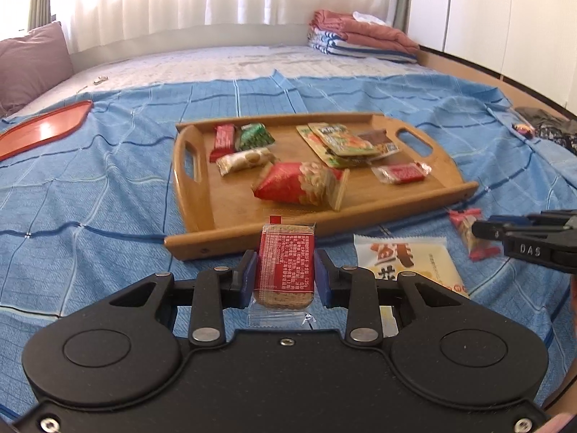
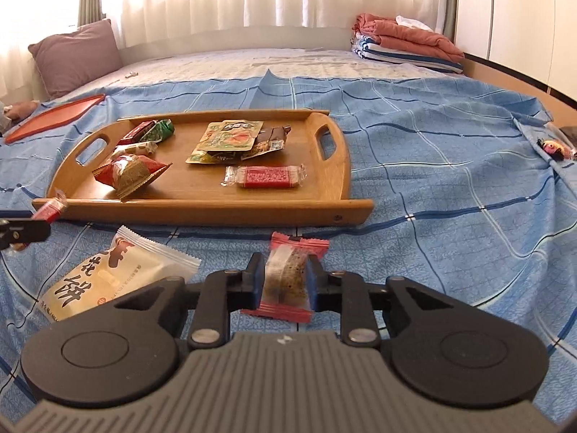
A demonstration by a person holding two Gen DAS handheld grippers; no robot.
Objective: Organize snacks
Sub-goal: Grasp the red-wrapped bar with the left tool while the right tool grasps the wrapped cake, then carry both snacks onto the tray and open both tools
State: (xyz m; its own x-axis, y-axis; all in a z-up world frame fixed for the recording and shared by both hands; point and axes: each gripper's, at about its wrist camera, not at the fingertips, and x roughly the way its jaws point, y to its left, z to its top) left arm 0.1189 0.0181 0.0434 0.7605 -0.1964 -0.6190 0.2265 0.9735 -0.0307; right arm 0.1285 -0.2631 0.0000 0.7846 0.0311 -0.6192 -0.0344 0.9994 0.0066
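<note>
- Bed [image 1: 108, 187] with blue checked sheet carries everything; no counter here; folded bedding [image 1: 357, 34] sits far back, well apart, not part of the job
- Wooden tray [image 1: 196, 195] lies flat on the sheet ahead of both tools; it already holds several snacks: big red peanut pack [image 1: 299, 182] near the middle, green sachets [image 1: 339, 140] toward the back, red flat bar [image 1: 402, 173] at its right side, small red and green packets by the left handle
- White pastry pack [image 2: 108, 274] lies loose on the sheet just short of the tray's near rail, between the two tools; untouched, not yet collected
- Left tool [image 1: 286, 270] is clamped on a red-label cereal bar [image 1: 285, 259]; bar stands upright between the blue pads, lifted off the sheet just short of the tray's near rail
- Right tool [image 2: 286, 278] is clamped on a small pink-edged sesame bar [image 2: 286, 278]; its wrapper tail looks clear of the sheet, near the tray's front edge
- Step in hand, as judged: both picks done, carry to tray is due; task looks past halfway, with three pieces still off the tray
- Next move calls for lifting each bar over the near rail, then letting go over bare wood; left bar fits the free front-left patch, right bar beside the red flat bar; risk: wrapper edge catching the rail
</note>
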